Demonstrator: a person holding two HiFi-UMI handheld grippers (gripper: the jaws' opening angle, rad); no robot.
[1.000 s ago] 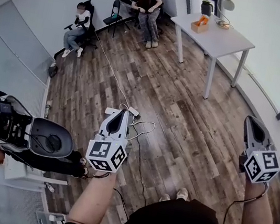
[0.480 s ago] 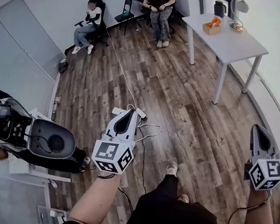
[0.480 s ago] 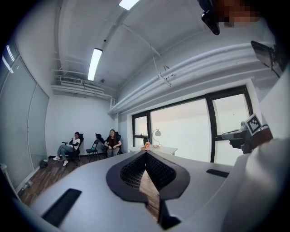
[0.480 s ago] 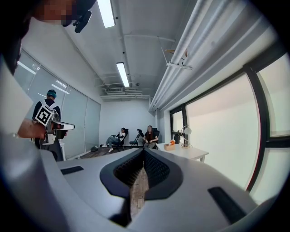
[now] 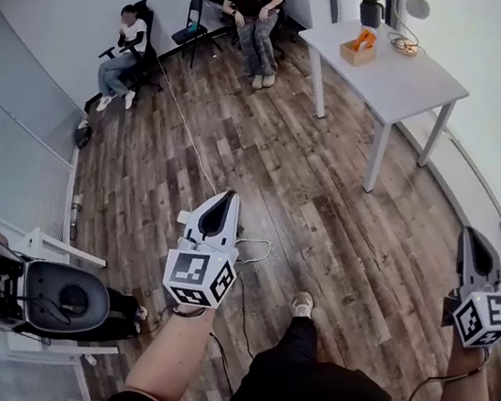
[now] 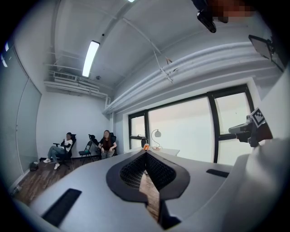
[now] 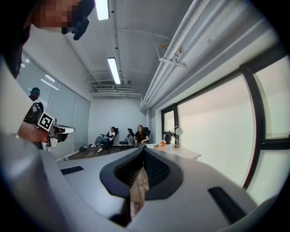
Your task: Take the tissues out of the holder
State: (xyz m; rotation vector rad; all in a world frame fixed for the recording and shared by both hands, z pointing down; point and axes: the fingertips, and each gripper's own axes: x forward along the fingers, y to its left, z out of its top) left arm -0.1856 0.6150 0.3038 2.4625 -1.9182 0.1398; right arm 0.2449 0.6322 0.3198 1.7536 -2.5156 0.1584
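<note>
Although the tissues cannot be made out as such, a small tan box (image 5: pixel 356 51) with something orange poking from its top stands at the far end of the white table (image 5: pixel 418 80); it is most likely the holder. Tissues should be feather-light, soft and easy to tear, so a gentle pinch on the topmost exposed fold, drawn straight up, looks safest. The light box may lift with them unless the other gripper steadies it.

Just beside the box on the table stand a dark jug (image 5: pixel 370 12) and a desk lamp (image 5: pixel 408 7). Well apart from the table, above the wood floor (image 5: pixel 328 189), the left gripper (image 5: pixel 225 202) and the right gripper (image 5: pixel 468 239) hang in the air, each with its jaws pressed together on nothing. A white cable (image 5: pixel 257 244) trails over the floor on the person's side of the table and could catch a foot. Beyond the table's far end, two seated people (image 5: pixel 250 4) rest against the wall.
</note>
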